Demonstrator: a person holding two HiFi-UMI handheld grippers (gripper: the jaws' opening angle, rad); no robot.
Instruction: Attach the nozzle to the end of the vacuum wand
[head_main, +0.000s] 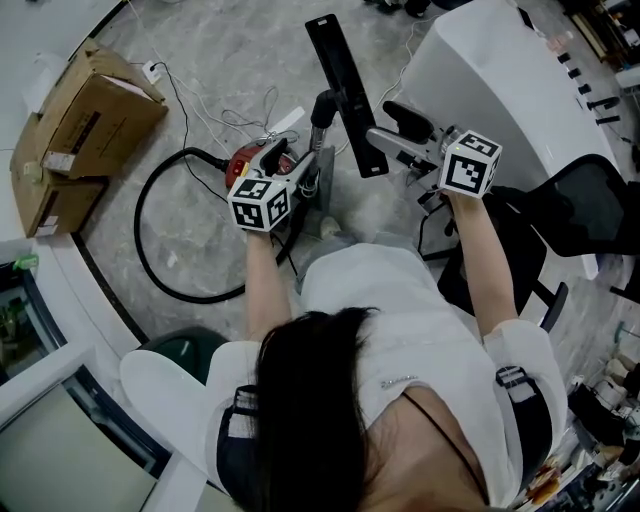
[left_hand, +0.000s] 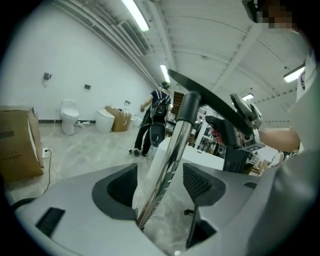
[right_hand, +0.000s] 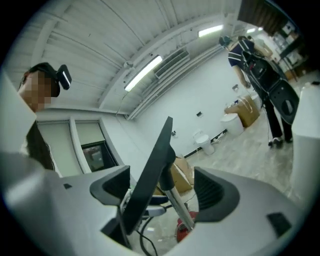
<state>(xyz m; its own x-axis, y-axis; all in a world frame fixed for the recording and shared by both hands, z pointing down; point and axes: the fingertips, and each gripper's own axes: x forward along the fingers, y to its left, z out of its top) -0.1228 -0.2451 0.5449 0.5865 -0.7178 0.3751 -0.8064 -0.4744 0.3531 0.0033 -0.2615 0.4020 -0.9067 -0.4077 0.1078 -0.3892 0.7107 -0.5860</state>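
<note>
My left gripper stands open around the chrome wand, and my right gripper stands open around the black floor nozzle. Neither pinches, I judge because the joint looks seated. The nozzle caps the wand's upper end, with its long axis crossing the upward-slanting wand.

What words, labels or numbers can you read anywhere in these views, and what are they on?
No text can be read in any view.
Pale label on the brown cardboard box: too small and blurred to read.
Black-and-white cubes: square marker patterns only, no words or numbers.
</note>
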